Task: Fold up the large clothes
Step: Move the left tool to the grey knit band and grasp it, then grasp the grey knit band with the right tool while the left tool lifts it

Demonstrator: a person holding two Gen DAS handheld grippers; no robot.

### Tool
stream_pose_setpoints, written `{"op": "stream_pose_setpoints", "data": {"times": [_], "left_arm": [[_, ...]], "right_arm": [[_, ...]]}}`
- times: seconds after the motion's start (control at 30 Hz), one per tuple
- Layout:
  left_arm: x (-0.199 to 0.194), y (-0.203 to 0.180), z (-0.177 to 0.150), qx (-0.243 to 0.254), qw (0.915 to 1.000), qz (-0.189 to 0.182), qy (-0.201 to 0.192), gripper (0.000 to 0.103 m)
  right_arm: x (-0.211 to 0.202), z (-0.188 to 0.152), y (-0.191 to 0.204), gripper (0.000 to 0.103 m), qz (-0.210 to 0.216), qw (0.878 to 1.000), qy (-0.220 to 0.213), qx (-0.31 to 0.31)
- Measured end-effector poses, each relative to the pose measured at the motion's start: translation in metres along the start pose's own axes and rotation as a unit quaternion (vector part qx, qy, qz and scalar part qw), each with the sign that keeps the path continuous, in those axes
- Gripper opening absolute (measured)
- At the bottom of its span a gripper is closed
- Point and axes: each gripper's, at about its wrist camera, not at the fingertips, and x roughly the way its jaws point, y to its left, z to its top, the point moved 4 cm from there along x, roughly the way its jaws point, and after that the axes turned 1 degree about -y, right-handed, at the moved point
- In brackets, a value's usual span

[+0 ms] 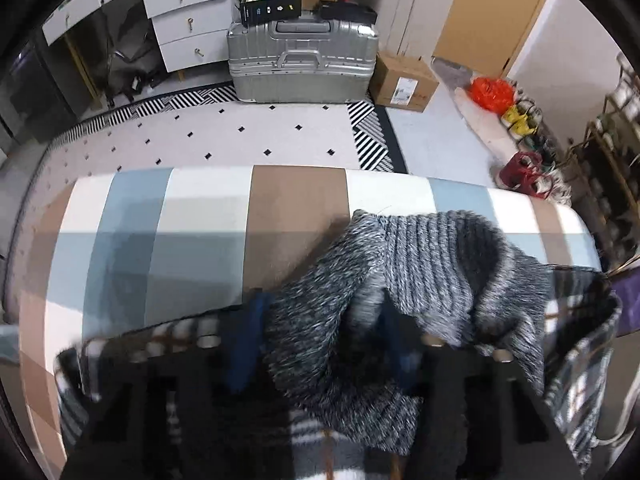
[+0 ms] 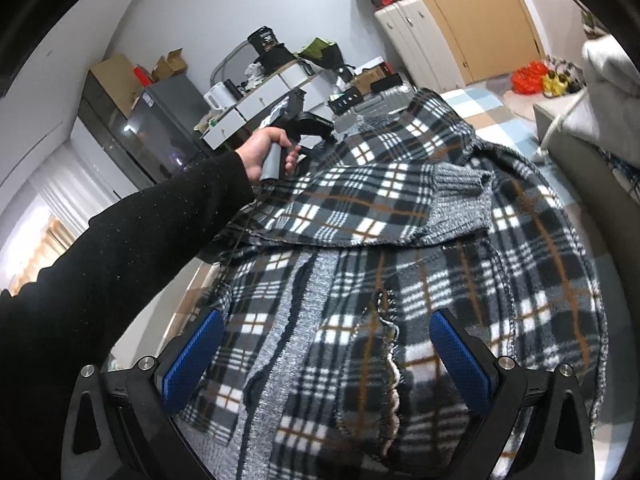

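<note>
Plaid jacket (image 2: 400, 280) with grey knit trim is lying spread over the checked bed (image 1: 208, 216), one sleeve already lying folded across its chest and its cuff pointing toward 2 o'clock. Left gripper (image 1: 320, 344) is pinching the ribbed knit collar (image 1: 440, 256), its blue pads closing narrowly on the fabric at 6 o'clock. Right gripper (image 2: 326, 356) is hovering wide over the lower front, holding nothing. Judging by this, folding is only beginning; most folds are remaining.

Checked bedspread (image 1: 208, 216) (plaid jacket (image 2: 400, 216) atop)
</note>
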Motion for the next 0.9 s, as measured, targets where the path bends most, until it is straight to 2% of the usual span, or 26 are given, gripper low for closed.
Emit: {"op": "stream_pose_setpoints", "data": {"times": [0.1,0.23,0.4,0.5,0.53,0.6,0.67,0.73,0.83,0.9], "left_arm": [[-0.023,0.006,-0.006,-0.006,0.9996,-0.013,-0.023,0.020],[-0.069,-0.006,-0.026,0.048,0.9951,-0.028,-0.081,0.019],[-0.098,-0.015,-0.051,0.090,0.9883,-0.058,-0.109,0.019],[-0.102,-0.015,-0.059,0.100,0.9863,-0.070,-0.111,0.019],[-0.101,-0.013,-0.059,0.101,0.9856,-0.076,-0.112,0.019],[-0.100,-0.014,-0.059,0.107,0.9844,-0.080,-0.114,0.019],[-0.097,-0.015,-0.060,0.107,0.9833,-0.090,-0.116,0.019],[-0.093,-0.016,-0.060,0.109,0.9825,-0.097,-0.116,0.019],[-0.088,-0.015,-0.066,0.114,0.9811,-0.105,-0.116,0.019],[-0.083,-0.014,-0.070,0.115,0.9799,-0.118,-0.112,0.019]], "right_arm": [[-0.002,0.000,0.008,0.103,-0.003,1.000,-0.008,-0.016],[-0.001,-0.001,0.013,0.103,-0.020,0.999,-0.011,-0.033],[-0.001,0.010,0.008,0.103,-0.060,0.997,-0.025,-0.034],[-0.016,0.046,0.017,0.103,-0.049,0.997,-0.055,-0.035],[-0.021,0.066,0.023,0.103,-0.041,0.995,-0.076,-0.051],[-0.019,0.102,0.035,0.103,-0.051,0.991,-0.084,-0.088],[0.004,0.145,0.050,0.103,-0.045,0.988,-0.059,-0.136],[0.037,0.179,0.059,0.103,-0.068,0.980,-0.035,-0.182],[0.108,0.223,0.060,0.103,-0.112,0.962,0.021,-0.247],[0.159,0.238,0.056,0.103,-0.134,0.947,0.060,-0.286]]}}
